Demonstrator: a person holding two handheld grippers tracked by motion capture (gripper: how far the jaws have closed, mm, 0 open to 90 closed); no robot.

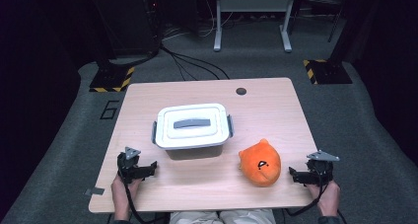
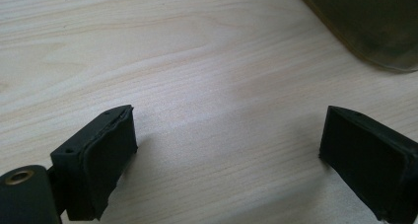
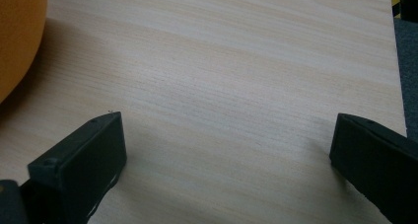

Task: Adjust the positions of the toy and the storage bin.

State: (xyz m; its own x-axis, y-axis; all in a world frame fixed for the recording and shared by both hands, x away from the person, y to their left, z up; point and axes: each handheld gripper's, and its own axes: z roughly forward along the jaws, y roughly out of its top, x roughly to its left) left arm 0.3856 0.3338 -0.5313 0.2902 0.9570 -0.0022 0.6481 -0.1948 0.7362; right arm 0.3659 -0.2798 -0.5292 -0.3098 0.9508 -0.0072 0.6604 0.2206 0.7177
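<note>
Left gripper [image 1: 148,168] low on the near-left part of the surface [image 1: 207,91], jaws pointing right, grey three-cornered plate on top. Jaws wide apart in the left gripper view, bare pale wood between them, nothing gripped. Corner of the box [image 2: 374,26] showing top right in that view, dark and translucent, well ahead of the jaws, not touching.

Box [image 1: 192,130] sitting mid-surface: white lid [image 1: 192,124] on, grey handle [image 1: 191,123] lying flat along the lid's middle, grey clips at both ends. Near wall in shadow.

Orange plush toy [image 1: 260,162] to the right of the box and nearer the front edge, apart from the box, dark stitched marks on its upper face, a small ear at the top.

Right gripper [image 1: 294,175] low on the near-right edge of the surface, jaws pointing left toward the toy, just beside it, not touching. Grey plate on top here too, cable trailing down past the hand. Jaws spread wide in the right gripper view, only wood grain between them, nothing held. Curve of the orange toy [image 3: 17,36] at the far left of that view, clear of the jaws.

Small dark round hole [image 1: 241,91] near the far edge of the surface. Grey carpet around, black-and-yellow striped stand feet [image 1: 113,78] beyond the far corners.
</note>
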